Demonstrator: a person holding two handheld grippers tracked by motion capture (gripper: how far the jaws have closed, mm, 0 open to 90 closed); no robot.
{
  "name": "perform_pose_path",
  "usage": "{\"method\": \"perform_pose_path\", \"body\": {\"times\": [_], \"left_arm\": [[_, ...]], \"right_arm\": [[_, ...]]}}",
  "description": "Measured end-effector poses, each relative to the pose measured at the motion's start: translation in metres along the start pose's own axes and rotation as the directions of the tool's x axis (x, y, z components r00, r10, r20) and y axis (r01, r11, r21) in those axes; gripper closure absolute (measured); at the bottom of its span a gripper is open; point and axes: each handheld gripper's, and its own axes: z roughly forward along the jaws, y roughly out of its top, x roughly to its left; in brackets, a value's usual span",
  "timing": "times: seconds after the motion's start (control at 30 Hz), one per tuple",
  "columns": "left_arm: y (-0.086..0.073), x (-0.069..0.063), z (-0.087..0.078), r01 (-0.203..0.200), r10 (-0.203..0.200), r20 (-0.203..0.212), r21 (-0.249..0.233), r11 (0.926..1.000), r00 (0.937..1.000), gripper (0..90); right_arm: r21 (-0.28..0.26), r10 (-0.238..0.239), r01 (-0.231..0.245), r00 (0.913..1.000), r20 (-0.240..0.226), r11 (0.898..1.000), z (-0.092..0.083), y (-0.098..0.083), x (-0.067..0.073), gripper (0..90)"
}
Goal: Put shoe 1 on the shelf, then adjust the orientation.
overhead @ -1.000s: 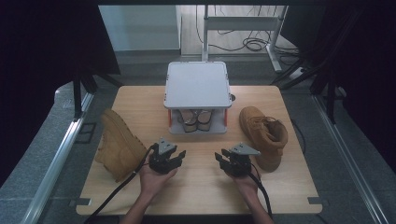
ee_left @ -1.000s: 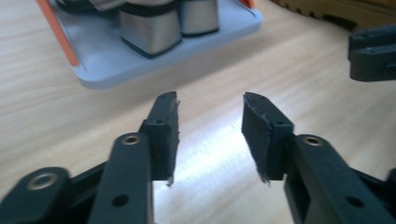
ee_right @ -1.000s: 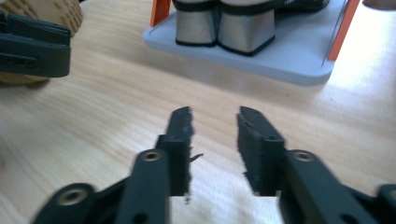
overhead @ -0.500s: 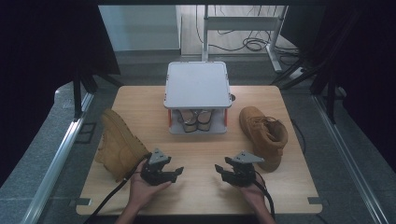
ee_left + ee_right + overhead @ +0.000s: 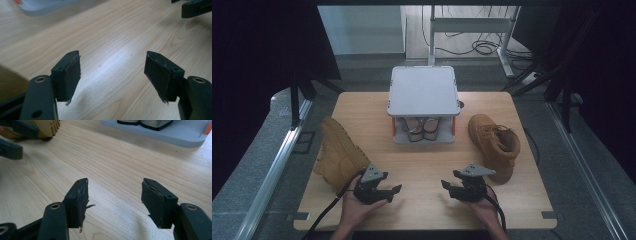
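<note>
High view: both tools sit low over the near edge of the counter (image 5: pixel 422 160), jaws apart, nothing held. The left tool (image 5: pixel 388 192) lies just beside the left boot (image 5: pixel 339 155), which stands at its 10 o'clock; the right tool (image 5: pixel 452 189) has the right boot (image 5: pixel 494 142) at its 2 o'clock, near but apart. The grey rack (image 5: pixel 423 95) stands at 12 o'clock from both, with a pair of dark shoes (image 5: pixel 422 127) on its lower shelf. Risk noted — the left hand's cable (image 5: pixel 324 215) trails off the near edge and could drag on the left boot's heel if the hand swings outward.

Left gripper view: jaws have just been opening and now stand wide over bare wood, nothing between the pads (image 5: pixel 73 75). The boot is not lined up with the gap, so a closure here would catch nothing; a hurried turn toward it could shove it across the counter.

Right gripper view: jaws likewise just opening, empty, pads (image 5: pixel 81 200) frayed at the edges (worn facing may slip on suede). The rack's base (image 5: pixel 160 132) lies at 1 o'clock — a careless reach could knock it and topple the shoes.
</note>
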Motion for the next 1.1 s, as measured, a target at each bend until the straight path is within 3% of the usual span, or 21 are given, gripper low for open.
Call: {"method": "perform_pose_path", "body": {"times": [0.2,0.47,0.9,1.1], "left_arm": [[-0.002,0.005,-0.021,0.012,-0.014,-0.04,-0.045,0.9989,0.9991,30.7],[-0.003,0.02,-0.044,0.04,-0.048,-0.087,-0.085,0.9956,0.9951,41.6],[-0.007,0.04,-0.071,0.093,-0.108,-0.118,-0.127,0.9875,0.9872,70.5],[-0.02,0.045,-0.081,0.116,-0.136,-0.126,-0.157,0.9807,0.9826,84.2]], "right_arm": [[-0.007,0.002,-0.002,0.9999,0.014,1.0,-0.001,0.001,-0.002,38.2],[-0.005,-0.016,0.016,0.9995,0.027,1.0,-0.002,0.001,-0.001,38.9],[0.007,-0.023,0.023,0.9982,0.055,1.0,-0.001,-0.001,-0.001,40.6],[0.01,-0.025,0.024,0.9982,0.054,1.0,0.0,-0.001,0.0,41.0]]}}
